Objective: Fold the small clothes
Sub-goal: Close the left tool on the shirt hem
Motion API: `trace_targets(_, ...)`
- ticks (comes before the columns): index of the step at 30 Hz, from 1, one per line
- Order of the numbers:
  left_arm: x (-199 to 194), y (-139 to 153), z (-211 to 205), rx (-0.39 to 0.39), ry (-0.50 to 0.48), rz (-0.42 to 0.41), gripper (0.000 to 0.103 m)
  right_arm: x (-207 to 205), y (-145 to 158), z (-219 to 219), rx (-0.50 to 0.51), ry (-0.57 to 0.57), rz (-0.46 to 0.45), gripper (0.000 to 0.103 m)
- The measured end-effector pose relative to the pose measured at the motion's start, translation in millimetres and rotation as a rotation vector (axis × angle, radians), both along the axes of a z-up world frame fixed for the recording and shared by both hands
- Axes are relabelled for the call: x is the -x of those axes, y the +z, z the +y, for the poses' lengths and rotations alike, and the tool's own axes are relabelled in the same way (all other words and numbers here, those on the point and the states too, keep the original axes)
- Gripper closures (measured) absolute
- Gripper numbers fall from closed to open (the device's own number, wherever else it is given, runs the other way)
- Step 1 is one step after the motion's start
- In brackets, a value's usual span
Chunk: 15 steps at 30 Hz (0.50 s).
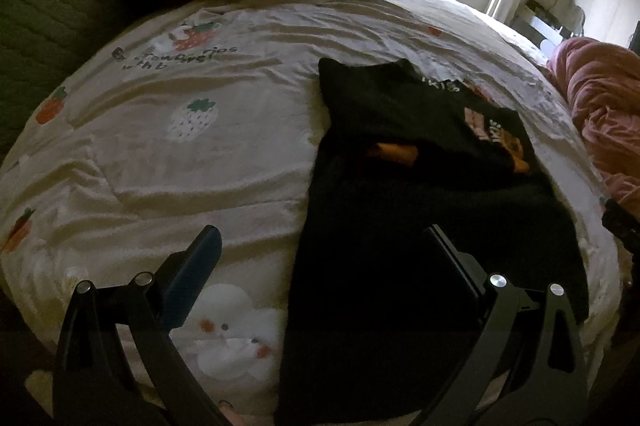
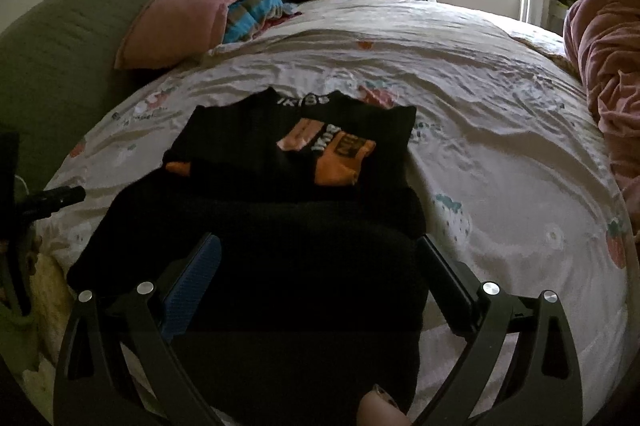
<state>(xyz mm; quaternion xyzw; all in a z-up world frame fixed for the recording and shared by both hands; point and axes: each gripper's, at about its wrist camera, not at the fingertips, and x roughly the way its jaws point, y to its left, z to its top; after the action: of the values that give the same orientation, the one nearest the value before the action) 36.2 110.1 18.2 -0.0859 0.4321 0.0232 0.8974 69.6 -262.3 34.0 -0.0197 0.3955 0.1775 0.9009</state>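
1. The black knitted garment with orange printed patches (image 2: pixel 296 186) lies partly folded on the cream strawberry-print bedcover (image 2: pixel 500 130), centre of the right wrist view, its sleeves laid over its body.
2. The right gripper (image 2: pixel 320 246) spreads wide at the bottom of the frame, gripping nothing, its fingers either side of the garment's near hem.
3. The left gripper (image 1: pixel 324 238) also gapes wide and empty, low in the left wrist view; its right finger (image 1: pixel 452 262) is over the black cloth (image 1: pixel 400 226).
4. A pink square pillow (image 2: pixel 188 14) rests at upper left.
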Motion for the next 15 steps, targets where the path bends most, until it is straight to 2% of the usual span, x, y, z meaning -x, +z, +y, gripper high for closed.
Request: trace_targets(15,18,-18,-10,-0.068,-0.031,0.045,0.010,20,-13,-4,0.054,0.028,0.033,0.006)
